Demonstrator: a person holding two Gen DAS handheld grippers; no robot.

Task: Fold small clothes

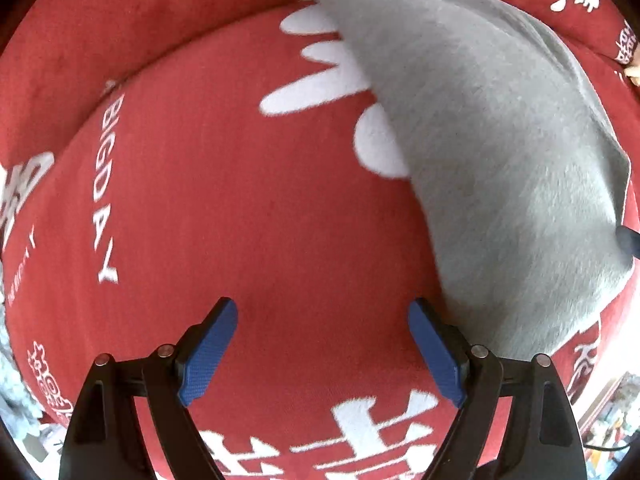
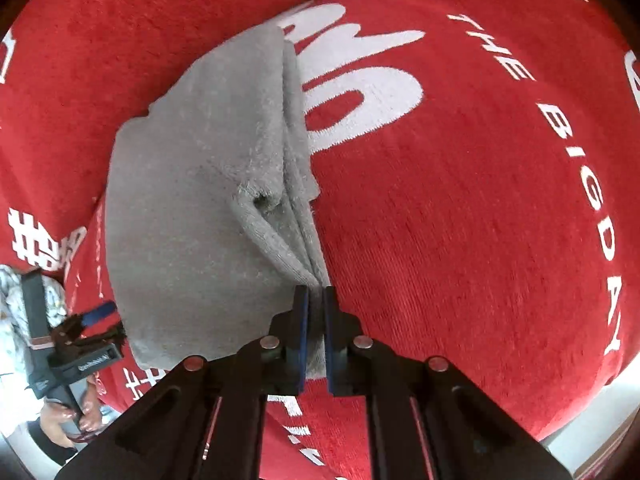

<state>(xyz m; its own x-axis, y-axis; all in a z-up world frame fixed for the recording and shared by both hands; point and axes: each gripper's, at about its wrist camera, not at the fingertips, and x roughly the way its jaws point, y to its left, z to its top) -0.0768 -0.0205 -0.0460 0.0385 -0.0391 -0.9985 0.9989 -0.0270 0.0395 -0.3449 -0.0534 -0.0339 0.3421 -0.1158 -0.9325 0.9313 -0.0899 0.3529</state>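
A grey fleece garment [image 1: 492,160] lies partly lifted over a red cloth with white print [image 1: 240,208]. My left gripper [image 1: 322,312] is open and empty, hovering above bare red cloth just left of the garment's near edge. In the right wrist view the same grey garment [image 2: 192,200] hangs in folds from my right gripper [image 2: 315,292], which is shut on a bunched edge of it. The left gripper also shows in the right wrist view [image 2: 104,320], low at the left by the garment's corner.
The red cloth [image 2: 480,200] covers a rounded cushion-like surface with a raised back edge [image 1: 120,20]. A pale patterned fabric [image 2: 12,296] lies off the left edge. Floor and clutter [image 1: 612,408] show beyond the near right edge.
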